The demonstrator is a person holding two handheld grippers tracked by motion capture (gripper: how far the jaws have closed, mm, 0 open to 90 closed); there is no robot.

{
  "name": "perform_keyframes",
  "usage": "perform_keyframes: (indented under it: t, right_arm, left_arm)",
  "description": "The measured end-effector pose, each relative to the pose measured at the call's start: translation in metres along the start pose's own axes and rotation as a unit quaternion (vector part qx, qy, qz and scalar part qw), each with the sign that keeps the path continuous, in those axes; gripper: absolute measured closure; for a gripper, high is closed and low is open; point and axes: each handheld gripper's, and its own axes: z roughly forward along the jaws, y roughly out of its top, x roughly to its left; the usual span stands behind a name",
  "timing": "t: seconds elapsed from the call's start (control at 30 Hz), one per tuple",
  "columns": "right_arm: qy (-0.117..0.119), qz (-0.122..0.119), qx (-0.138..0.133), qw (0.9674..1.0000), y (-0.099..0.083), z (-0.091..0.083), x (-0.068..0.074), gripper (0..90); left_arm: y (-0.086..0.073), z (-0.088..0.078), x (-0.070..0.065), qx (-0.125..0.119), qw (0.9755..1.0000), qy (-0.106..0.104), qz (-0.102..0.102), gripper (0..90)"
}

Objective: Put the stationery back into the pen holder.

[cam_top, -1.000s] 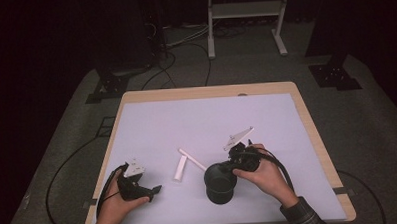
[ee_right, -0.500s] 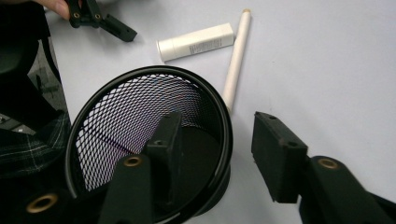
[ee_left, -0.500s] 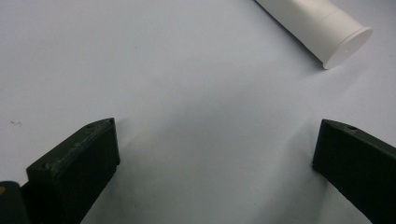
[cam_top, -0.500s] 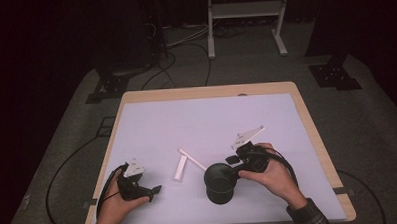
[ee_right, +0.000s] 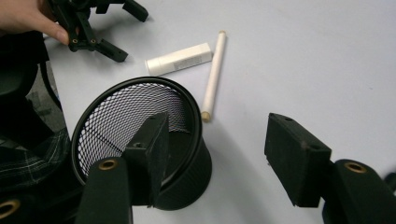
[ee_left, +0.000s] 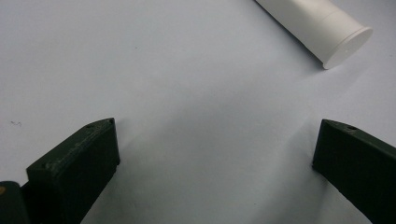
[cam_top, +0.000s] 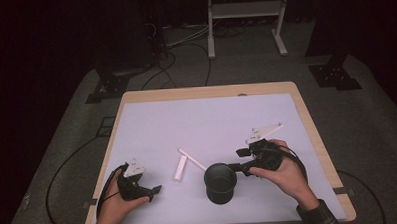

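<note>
A black mesh cup stands upright on the white table top near its front edge. My right gripper hovers just right of the cup's rim. Its jaws have just been opening and stand apart, pressing on nothing. In the right gripper view, the right gripper has one jaw over the mesh cup and the other over bare table. A short white tube and a thin white stick lie left of the cup. My left gripper rests open at the front left, the white tube ahead of it.
The table's wooden edge runs close to the right hand. Dark floor with cables and a white stand lies beyond the far edge. In the right gripper view the left gripper lies past the white tube and stick.
My right gripper was shut at the cup's rim; it has opened, let go and drawn away to the right and upward. The cup stays in place. The left gripper has not moved.
</note>
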Motion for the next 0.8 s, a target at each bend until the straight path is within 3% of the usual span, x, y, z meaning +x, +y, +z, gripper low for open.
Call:
perform_keyframes:
  t: [0.43, 0.8]
  right_arm:
    - [-0.027, 0.034, -0.022, 0.9988, -0.023, -0.021, -0.015, 36.3]
    - [-0.073, 0.057, -0.024, 0.9954, -0.052, -0.032, -0.031, 31.3]
  left_arm:
    - [0.000, 0.000, 0.000, 0.000, 1.0000, 0.000, 0.000, 0.0]
    - [0.000, 0.000, 0.000, -0.001, 1.0000, 0.000, -0.001, 0.0]
